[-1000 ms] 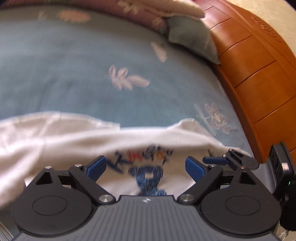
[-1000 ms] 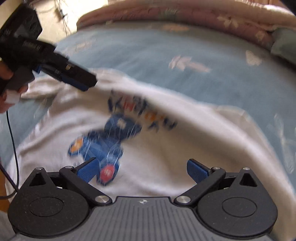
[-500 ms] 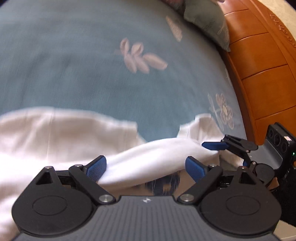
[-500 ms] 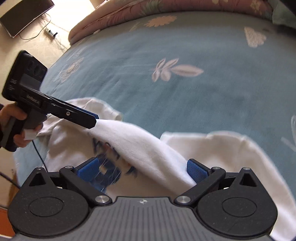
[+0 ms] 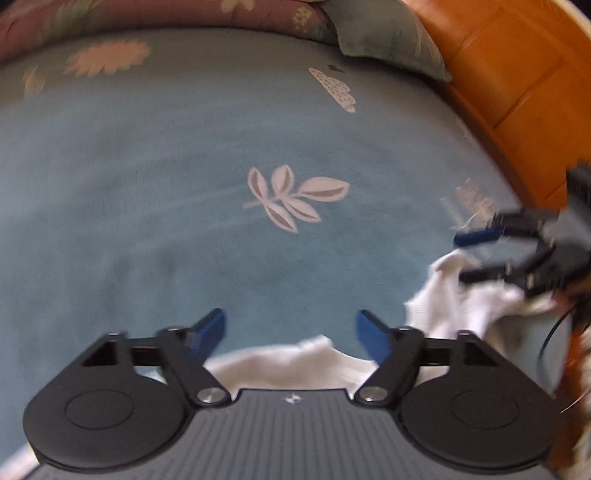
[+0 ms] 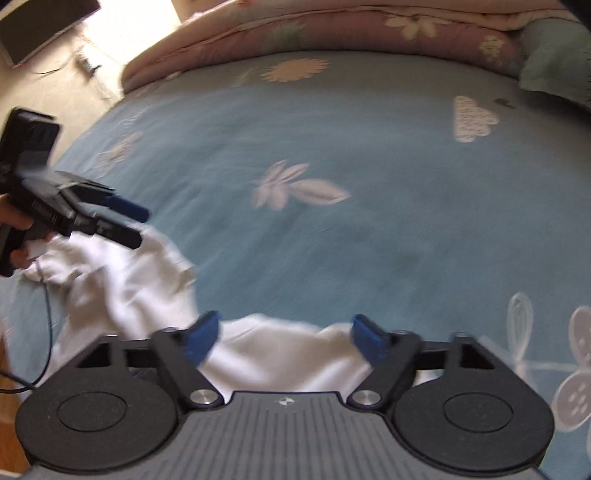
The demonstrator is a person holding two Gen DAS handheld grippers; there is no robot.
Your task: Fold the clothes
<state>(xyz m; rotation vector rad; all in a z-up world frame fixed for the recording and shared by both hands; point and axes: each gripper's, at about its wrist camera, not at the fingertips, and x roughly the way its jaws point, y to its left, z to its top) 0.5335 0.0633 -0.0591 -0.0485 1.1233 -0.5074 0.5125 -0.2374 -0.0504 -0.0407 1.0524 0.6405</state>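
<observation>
A white shirt lies bunched on the blue bedspread; its print is hidden. My right gripper hangs over the shirt's near edge. Its jaws are closing with a fold of white cloth between the blue pads, which do not pinch it. My left gripper is also closing, and only a shirt edge lies low between its fingers. The left gripper shows from the side above the cloth, held by a hand. The right gripper shows blurred over a shirt corner.
A rolled pink floral quilt and a grey-green pillow lie at the far end of the bed. An orange wooden bed frame runs along the right. A black cable hangs at the left, with floor beyond.
Both grippers have swept across the bed and their jaws have narrowed. The shirt's printed front has gone out of sight; only bunched white cloth shows near the fingers, and more bare bedspread shows ahead.
</observation>
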